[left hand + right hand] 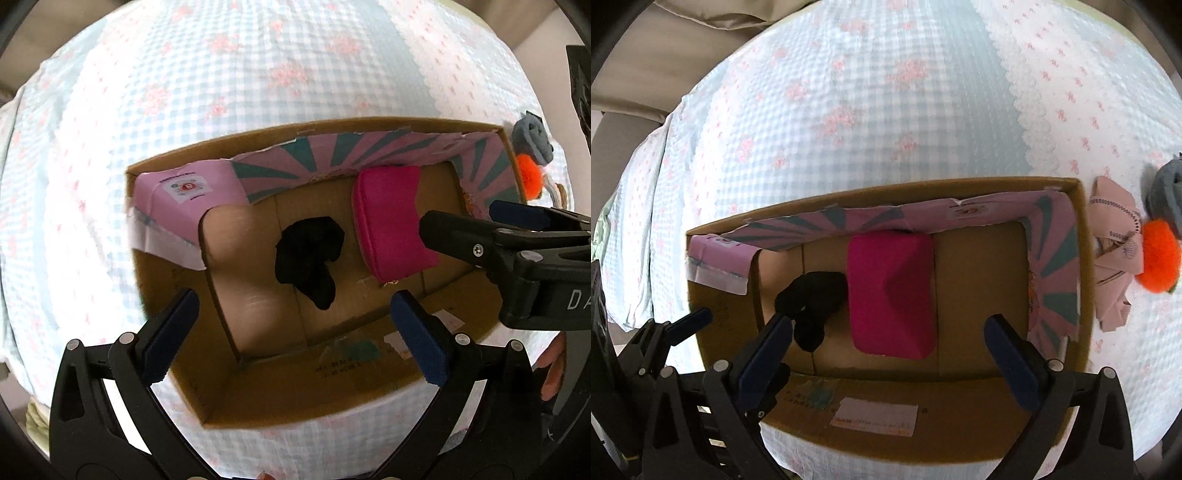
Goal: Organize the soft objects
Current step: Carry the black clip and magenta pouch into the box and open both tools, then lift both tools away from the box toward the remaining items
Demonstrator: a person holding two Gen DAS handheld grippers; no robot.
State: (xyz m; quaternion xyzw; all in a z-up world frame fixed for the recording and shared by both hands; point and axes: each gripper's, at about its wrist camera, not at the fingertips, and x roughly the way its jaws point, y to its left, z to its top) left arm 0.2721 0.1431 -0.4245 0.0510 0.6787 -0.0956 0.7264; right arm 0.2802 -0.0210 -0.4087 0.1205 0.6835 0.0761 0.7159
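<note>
An open cardboard box (332, 387) (960, 406) lies on the bed. Inside it lie a black soft item (310, 251) (812, 295) and a magenta pouch (388, 221) (890, 291). Outside its right wall lie a grey soft toy (532, 138) (1167, 192), an orange pom-pom (530, 177) (1158, 258) and a folded pink cloth (1112, 251). My left gripper (291, 332) is open and empty above the box's near edge. My right gripper (890, 343) is open and empty over the box; it also shows in the left wrist view (476, 221) beside the pouch.
The bed is covered with a blue-checked sheet with pink flowers (258, 74) (868, 110). The box's inner flaps (303, 162) (886, 218) are pink with teal stripes. A beige headboard or cushion (635, 92) lies at the far left.
</note>
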